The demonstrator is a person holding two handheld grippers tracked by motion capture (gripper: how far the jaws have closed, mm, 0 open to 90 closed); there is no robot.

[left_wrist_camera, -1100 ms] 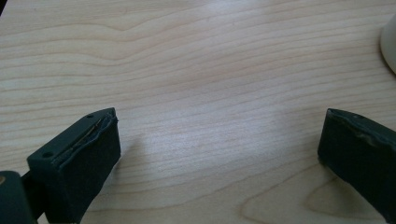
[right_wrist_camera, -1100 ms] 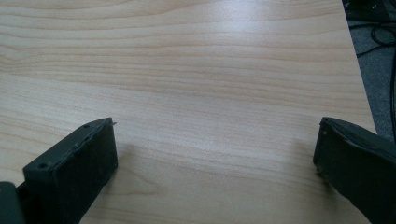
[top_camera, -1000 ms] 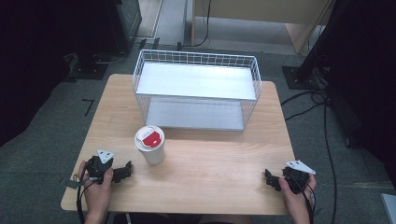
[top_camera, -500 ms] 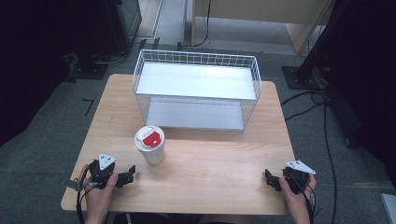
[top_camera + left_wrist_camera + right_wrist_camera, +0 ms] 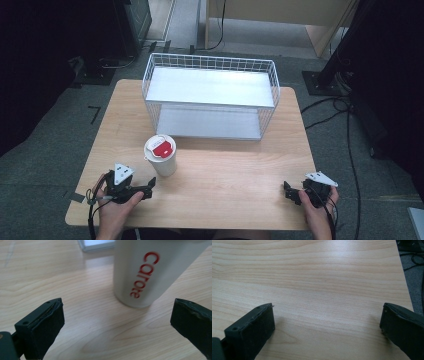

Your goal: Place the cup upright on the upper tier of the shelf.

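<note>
Left gripper (image 5: 148,187): I have it low at the near left edge of the surface (image 5: 235,200), fingers (image 5: 41,327) spread wide and holding nothing; in the left gripper view both black fingers stand well apart with bare wood between them.

Right gripper (image 5: 290,192): resting at the near right corner, fingers (image 5: 252,332) also spread wide with nothing between them, pointing in toward the middle of the surface.

Cup (image 5: 161,155): a white cup with a white and red lid, standing upright on the surface, just ahead of my left fingers and slightly to their right. It is apart from them, not touching. The left gripper view puts its lower wall (image 5: 147,272), with red lettering running up it, ahead of the opening and off centre toward the right finger.

Long axis: vertical, so I judge a level side grasp across the wall suits it.

Nearer hand: the left by far; the right gripper is well apart from the cup, across most of the surface's width.

Coming move, as I read it: push the left gripper forward and a little to the right until the cup sits between the fingers, then close. The off-centre line is the risk; a finger could nudge the cup over.

Wire rack (image 5: 210,100): white, two shelves, at the far half of the surface, behind the cup and apart from it. Both shelves look bare.
</note>
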